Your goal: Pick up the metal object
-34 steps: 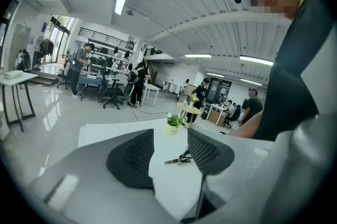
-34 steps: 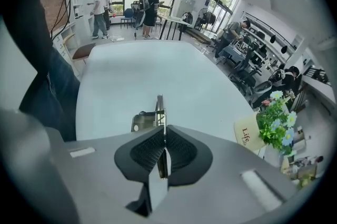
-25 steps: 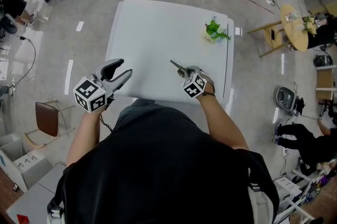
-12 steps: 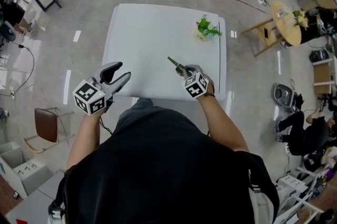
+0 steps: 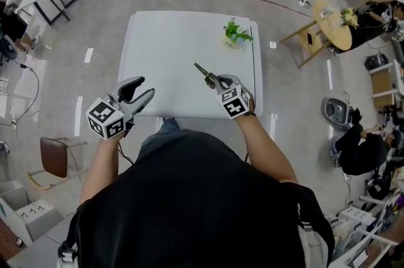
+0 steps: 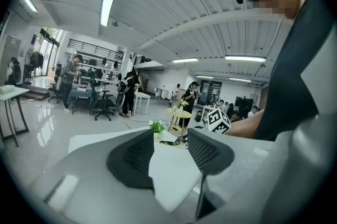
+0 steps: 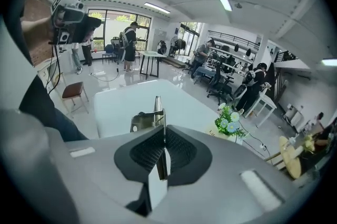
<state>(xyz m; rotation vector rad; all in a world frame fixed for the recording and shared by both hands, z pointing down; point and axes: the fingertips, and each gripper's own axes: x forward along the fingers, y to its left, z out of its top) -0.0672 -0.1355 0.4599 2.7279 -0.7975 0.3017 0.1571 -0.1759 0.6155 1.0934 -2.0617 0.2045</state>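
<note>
The metal object point(image 5: 205, 69) is pinched edge-on in my right hand-held gripper point(image 5: 216, 79), poking out past the jaws over the near right of the table point(image 5: 170, 33) and apparently off the surface. It's a thin bite, so I want firm pressure and a straight, unhurried lift with no wrist roll. My left hand-held gripper point(image 5: 144, 89) hangs spread and empty at the table's near edge.

metal object point(image 7: 148, 122): rear end hidden inside right gripper point(image 7: 164, 132); kind unclear
white table point(image 5: 170, 40): near edge behind person's torso point(image 5: 189, 197)
</note>
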